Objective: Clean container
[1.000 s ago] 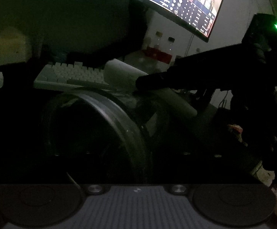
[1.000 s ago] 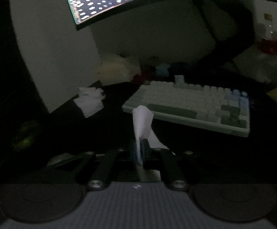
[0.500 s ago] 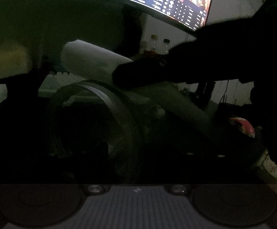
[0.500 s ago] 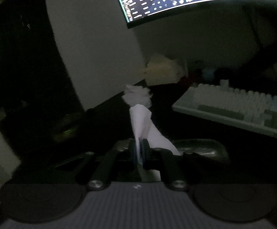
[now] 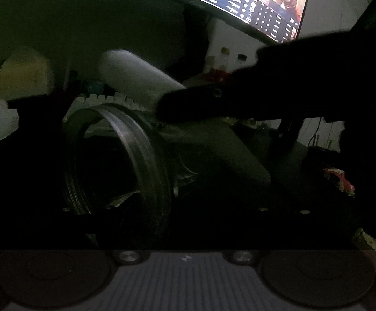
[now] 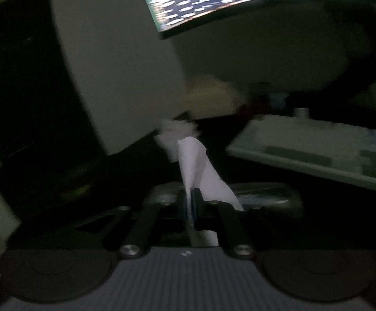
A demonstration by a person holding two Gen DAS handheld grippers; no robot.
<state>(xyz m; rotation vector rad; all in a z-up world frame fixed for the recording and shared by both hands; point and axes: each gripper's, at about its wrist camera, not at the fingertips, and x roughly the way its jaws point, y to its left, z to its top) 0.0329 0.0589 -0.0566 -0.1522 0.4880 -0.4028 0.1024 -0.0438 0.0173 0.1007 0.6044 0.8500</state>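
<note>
Glass, probably: the container is a clear jar, lying on its side close before the left claw, whose fingers are too dark to judge. It looks rigid, smooth and breakable; the thick rim seems the safest hold. The right claw is closed on a soft, light tissue.

Dimly lit computer desk, home or office undetermined. Evidence: curved monitor lit overhead, pale keyboard on dark desktop, small bottles behind.
</note>
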